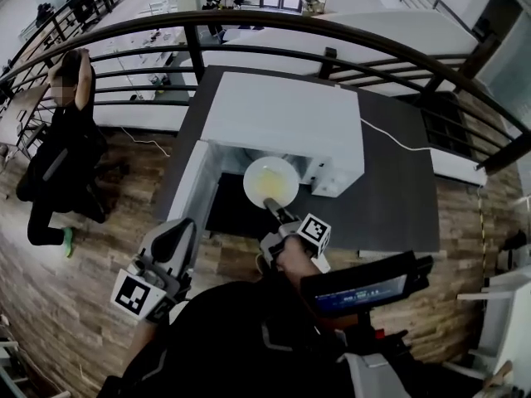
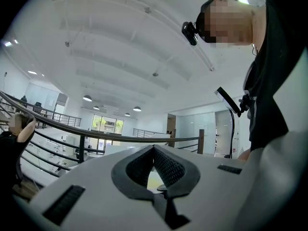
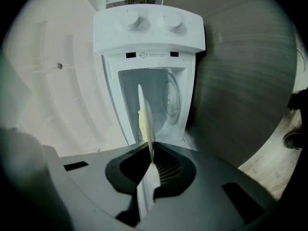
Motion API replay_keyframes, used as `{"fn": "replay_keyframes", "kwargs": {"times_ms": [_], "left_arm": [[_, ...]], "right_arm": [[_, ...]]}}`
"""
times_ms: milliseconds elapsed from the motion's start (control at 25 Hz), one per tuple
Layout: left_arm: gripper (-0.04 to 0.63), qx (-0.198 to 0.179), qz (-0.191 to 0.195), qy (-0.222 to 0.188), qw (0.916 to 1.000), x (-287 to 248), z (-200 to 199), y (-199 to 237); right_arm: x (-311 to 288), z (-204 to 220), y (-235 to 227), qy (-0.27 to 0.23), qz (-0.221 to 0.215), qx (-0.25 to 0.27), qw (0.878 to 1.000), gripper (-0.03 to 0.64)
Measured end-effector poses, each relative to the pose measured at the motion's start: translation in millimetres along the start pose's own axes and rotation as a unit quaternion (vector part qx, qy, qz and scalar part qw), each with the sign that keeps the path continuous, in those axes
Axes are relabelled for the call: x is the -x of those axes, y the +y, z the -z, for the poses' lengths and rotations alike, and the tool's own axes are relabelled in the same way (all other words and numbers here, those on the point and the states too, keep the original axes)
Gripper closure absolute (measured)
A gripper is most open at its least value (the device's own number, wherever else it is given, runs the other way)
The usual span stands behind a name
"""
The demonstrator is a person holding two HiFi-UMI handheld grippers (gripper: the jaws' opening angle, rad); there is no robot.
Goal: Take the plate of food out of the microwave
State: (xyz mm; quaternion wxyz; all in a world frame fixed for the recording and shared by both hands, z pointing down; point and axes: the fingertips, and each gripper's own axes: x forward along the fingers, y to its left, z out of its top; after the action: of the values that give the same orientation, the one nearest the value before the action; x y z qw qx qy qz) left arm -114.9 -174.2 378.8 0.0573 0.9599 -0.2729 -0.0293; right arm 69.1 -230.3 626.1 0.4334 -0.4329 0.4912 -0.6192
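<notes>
A white microwave (image 1: 282, 118) stands on a dark grey table (image 1: 398, 189) with its door (image 1: 187, 189) swung open to the left. My right gripper (image 1: 274, 209) is shut on the near rim of a white plate (image 1: 270, 181) of yellow food, which hangs just in front of the oven's opening. In the right gripper view the plate (image 3: 144, 117) shows edge-on between the jaws of the right gripper (image 3: 151, 150), and the microwave (image 3: 149, 32) has an empty cavity behind it. My left gripper (image 1: 177, 232) hovers low at the left, apart from the door, shut on nothing. In its own view the left gripper (image 2: 154, 148) has its tips together.
A black curved railing (image 1: 249, 23) runs behind the table. A person in dark clothes (image 1: 58, 164) sits on the wooden floor at the far left. A white cable (image 1: 398, 143) trails from the microwave across the table. A dark device (image 1: 365, 288) hangs at my chest.
</notes>
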Motion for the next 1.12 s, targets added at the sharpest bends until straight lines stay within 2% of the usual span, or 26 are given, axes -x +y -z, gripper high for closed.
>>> {"fn": "replay_keyframes", "kwargs": {"times_ms": [320,440,560,840,1120], "left_arm": [[0.591,0.014,0.025,0.001,0.9996,28,2,-1],[0.591,0.000,0.028,0.003,0.9996,47,3,2],[0.591,-0.026,0.031,0.008,0.9991,46,9,2],[0.591,-0.003,0.074,0.009,0.9972,37,28,-12],[0.591,-0.009,0.088,0.009,0.9961,25,24,-38]], "right_arm": [[26,37,16,-0.007,-0.014,0.003,1.000,0.601],[37,58,19,-0.011,-0.018,0.005,1.000,0.600],[44,58,23,-0.018,-0.022,0.009,1.000,0.601],[73,56,35,-0.035,-0.028,0.016,0.999,0.600],[104,50,45,-0.030,-0.036,0.018,0.999,0.600]]}}
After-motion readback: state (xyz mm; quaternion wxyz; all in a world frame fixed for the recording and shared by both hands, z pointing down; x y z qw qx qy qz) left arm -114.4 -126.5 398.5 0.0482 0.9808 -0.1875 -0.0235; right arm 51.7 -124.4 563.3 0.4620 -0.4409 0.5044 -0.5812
